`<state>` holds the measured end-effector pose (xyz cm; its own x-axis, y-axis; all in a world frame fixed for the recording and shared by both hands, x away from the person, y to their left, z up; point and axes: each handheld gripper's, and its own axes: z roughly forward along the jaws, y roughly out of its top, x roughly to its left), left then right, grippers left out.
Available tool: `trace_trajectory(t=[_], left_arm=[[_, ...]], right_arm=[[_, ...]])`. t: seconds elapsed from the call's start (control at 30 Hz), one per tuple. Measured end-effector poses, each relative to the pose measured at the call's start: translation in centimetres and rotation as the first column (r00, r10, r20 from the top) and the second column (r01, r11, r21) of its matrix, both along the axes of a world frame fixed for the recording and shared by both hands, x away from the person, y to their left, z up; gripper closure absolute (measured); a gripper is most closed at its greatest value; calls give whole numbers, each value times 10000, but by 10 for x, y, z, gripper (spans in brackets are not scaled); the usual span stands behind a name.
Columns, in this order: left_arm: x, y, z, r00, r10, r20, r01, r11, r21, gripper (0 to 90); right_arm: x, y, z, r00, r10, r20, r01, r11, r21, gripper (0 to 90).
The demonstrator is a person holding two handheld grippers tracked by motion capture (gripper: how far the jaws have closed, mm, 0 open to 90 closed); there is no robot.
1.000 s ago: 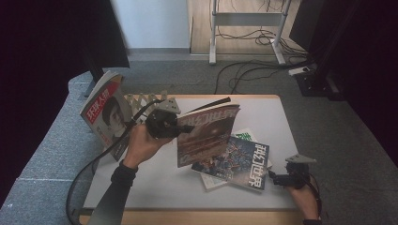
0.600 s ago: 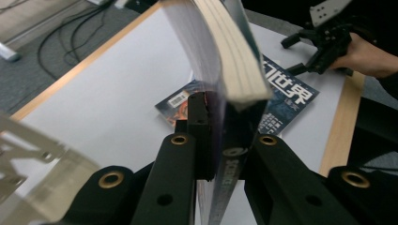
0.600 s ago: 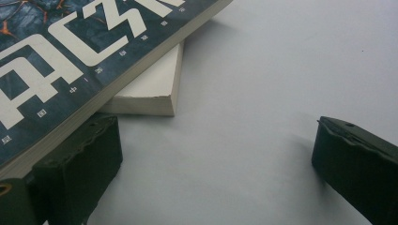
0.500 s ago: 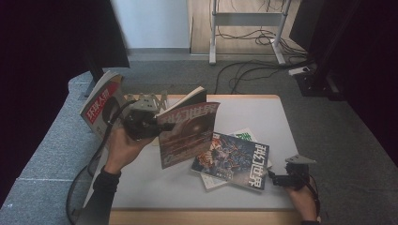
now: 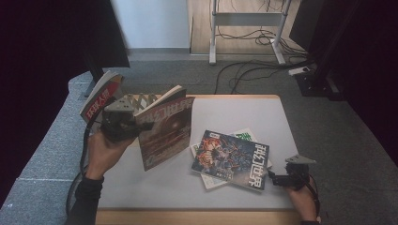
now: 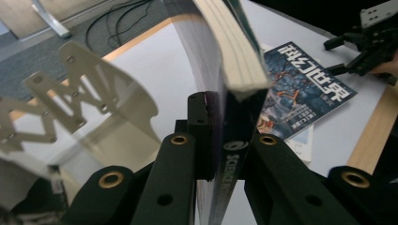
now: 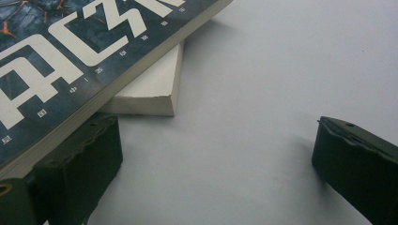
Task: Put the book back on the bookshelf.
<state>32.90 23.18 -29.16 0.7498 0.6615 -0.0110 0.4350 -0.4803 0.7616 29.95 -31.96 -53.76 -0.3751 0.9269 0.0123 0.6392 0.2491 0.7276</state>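
R gripper is seen low at the near R edge of the table, jaws spread wide w/ nothing between them. In the right gripper view one pad sits just beside the edge of the blue mag, which lies flat on a white booklet. Risk here: if that pad is nudged fwd, the blue mag could be pushed askew off the booklet.

Further in, the L gripper is pinched shut on a red-brown mag, held upright above the table's L side, gripped at the edge near the spine. In the left gripper view the pages are seen fanned loose above the jaws. Judged risks: grip is thin and near one edge, so the mag could pivot or slip out; loose pages may flop open and catch.

Beyond it, a metal zigzag rack stands near the far L corner, w/ a red-cover book leaning at its L. If the held mag is swung in too low or skewed, the rack could be struck or tipped, or the leaning book knocked over.
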Motion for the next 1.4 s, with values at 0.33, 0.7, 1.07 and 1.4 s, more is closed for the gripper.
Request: trace_trajectory(t=[0.33, 0.7, 1.07, 1.4], left_arm=[[-10, 34, -6, 9968, 795, -104, -796, 9968, -118, 842], [-19, 65, -9, 9857, 1681, -83, -1681, 9858, 44, 842], [-22, 91, -12, 9663, 2574, 15, -2574, 9663, 77, 842], [-13, 99, -11, 9478, 3187, 71, -3188, 9478, 42, 842]], right_arm=[[0, 0, 0, 10000, 8, 6, -8, 10000, -2, 14], [0, 0, 0, 10000, 12, -1, -12, 10000, -5, 14], [0, 0, 0, 10000, 20, -13, -20, 10000, -16, 14], [0, 0, 0, 10000, 10, -1, -10, 10000, -8, 14]])
